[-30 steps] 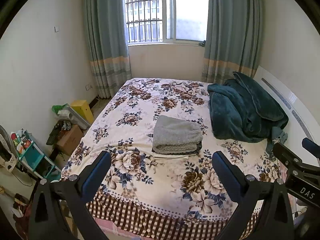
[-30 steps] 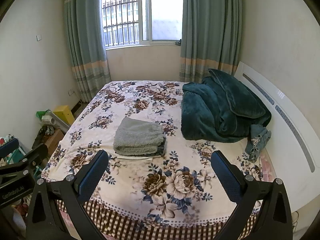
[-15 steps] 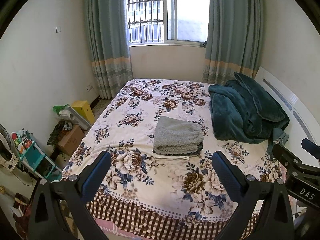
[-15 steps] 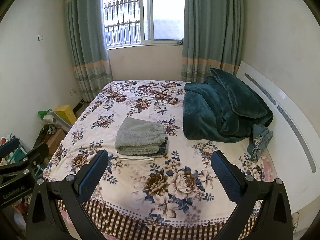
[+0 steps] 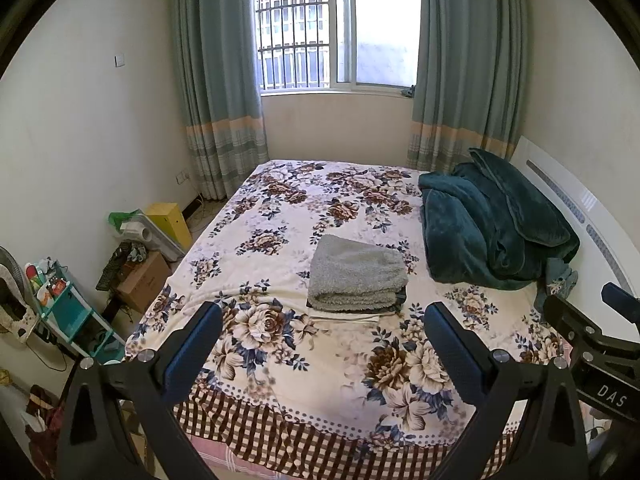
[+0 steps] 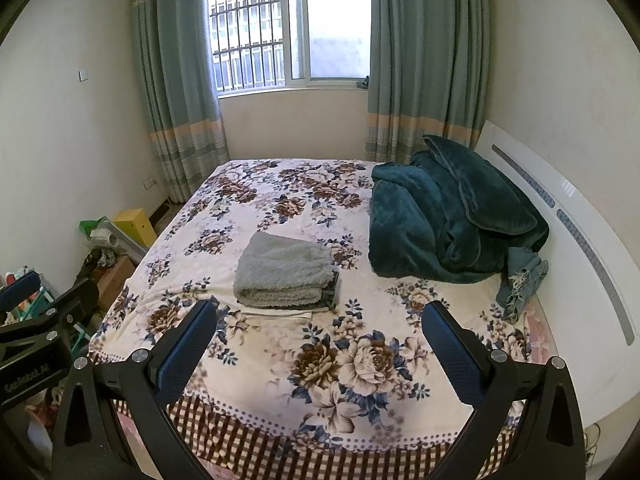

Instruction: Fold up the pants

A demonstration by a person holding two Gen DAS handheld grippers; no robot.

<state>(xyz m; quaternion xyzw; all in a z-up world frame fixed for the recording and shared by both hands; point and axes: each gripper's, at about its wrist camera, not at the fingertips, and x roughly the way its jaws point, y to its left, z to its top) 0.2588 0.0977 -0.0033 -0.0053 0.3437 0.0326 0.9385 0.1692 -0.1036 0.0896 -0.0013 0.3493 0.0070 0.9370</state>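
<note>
Folded grey pants (image 5: 357,274), apparently long axis crosswise, lie on the floral bed (image 5: 280,216) ahead of both wide-open, empty grippers: left gripper (image 5: 322,330), right gripper (image 6: 320,330).

Home bedroom: dbl bed (image 5: 280,216) w/ floral sheet, curtained window (image 5: 332,28), clutter (image 5: 136,248) along the wall.

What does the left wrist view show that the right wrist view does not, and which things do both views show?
Only the left wrist view shows the whole turquoise shelf rack and the right gripper at its edge. Only the right wrist view shows the left gripper at its edge. Both show the folded grey fleece pile, the dark green plush blanket and the crumpled blue denim garment.
</note>
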